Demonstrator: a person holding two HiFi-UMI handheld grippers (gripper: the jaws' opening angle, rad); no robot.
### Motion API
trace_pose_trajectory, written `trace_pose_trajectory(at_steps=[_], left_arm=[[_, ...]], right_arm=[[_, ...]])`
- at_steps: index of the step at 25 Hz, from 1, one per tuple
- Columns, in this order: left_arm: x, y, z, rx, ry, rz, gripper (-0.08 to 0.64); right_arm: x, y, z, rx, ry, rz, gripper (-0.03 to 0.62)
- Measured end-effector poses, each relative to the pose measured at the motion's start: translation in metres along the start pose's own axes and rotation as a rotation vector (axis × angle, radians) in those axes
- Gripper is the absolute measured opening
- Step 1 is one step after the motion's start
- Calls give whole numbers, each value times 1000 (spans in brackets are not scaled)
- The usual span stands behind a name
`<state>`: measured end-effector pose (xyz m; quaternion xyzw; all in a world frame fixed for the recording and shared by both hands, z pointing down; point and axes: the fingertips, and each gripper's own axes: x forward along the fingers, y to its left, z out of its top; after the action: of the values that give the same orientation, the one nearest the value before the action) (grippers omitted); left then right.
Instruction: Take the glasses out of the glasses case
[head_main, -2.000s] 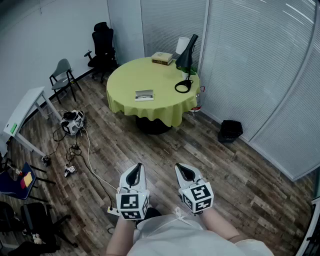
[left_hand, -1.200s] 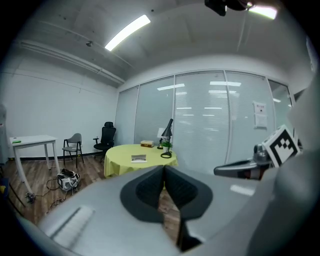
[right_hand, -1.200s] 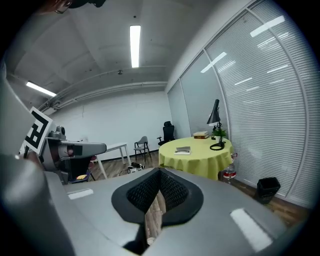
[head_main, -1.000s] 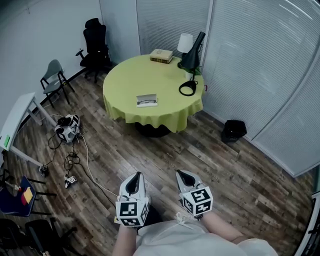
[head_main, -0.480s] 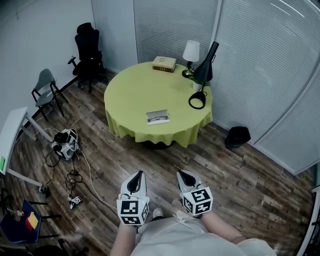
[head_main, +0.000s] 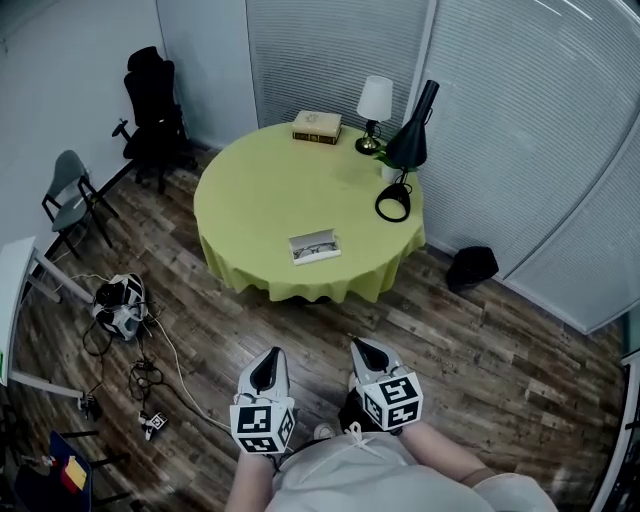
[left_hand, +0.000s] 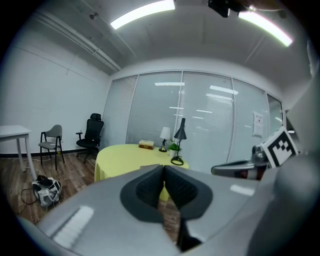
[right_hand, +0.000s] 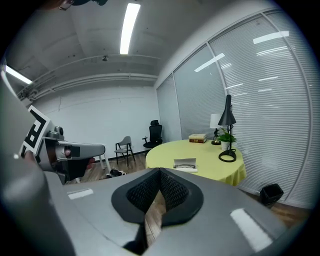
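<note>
So far: nothing done; white glasses case (head_main: 315, 245) lies open on round yellow-clothed table (head_main: 250, 190), dark-framed glasses (right_hand: 185, 164) inside.
Jaws: your left gripper (head_main: 268, 364) and right gripper (head_main: 362, 351) are closed, empty, well apart from that table.
Left: everything.

No text, brand name or number can be read in any view. The left tool (head_main: 268, 362) and right tool (head_main: 363, 351) bear only black-and-white square marker patterns, without letters. The book (head_main: 317, 126) at the far edge of the table (head_main: 250, 200) and the white sheet (left_hand: 258, 121) on the glass wall (left_hand: 210, 125) right of the table are too small to read.
</note>
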<state>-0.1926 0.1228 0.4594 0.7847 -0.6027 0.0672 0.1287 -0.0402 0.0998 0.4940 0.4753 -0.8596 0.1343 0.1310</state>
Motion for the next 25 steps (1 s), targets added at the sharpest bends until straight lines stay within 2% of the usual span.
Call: trace_pose_trajectory(at_steps=[6,11,21,25], left_arm=[[52,23,13,-3,-2,31,6],[115,43,36,-2,-8,63,7],[281,58,84,27,-3,67,6],[324,63,87,1,5,69,7]], right_arm=[[53,-27,16,3,6,23,0],[115,-54,40,6,16,75,0],[245,-155,101,-2,32,133,0],[279,-179,113,-23,47,159,0]])
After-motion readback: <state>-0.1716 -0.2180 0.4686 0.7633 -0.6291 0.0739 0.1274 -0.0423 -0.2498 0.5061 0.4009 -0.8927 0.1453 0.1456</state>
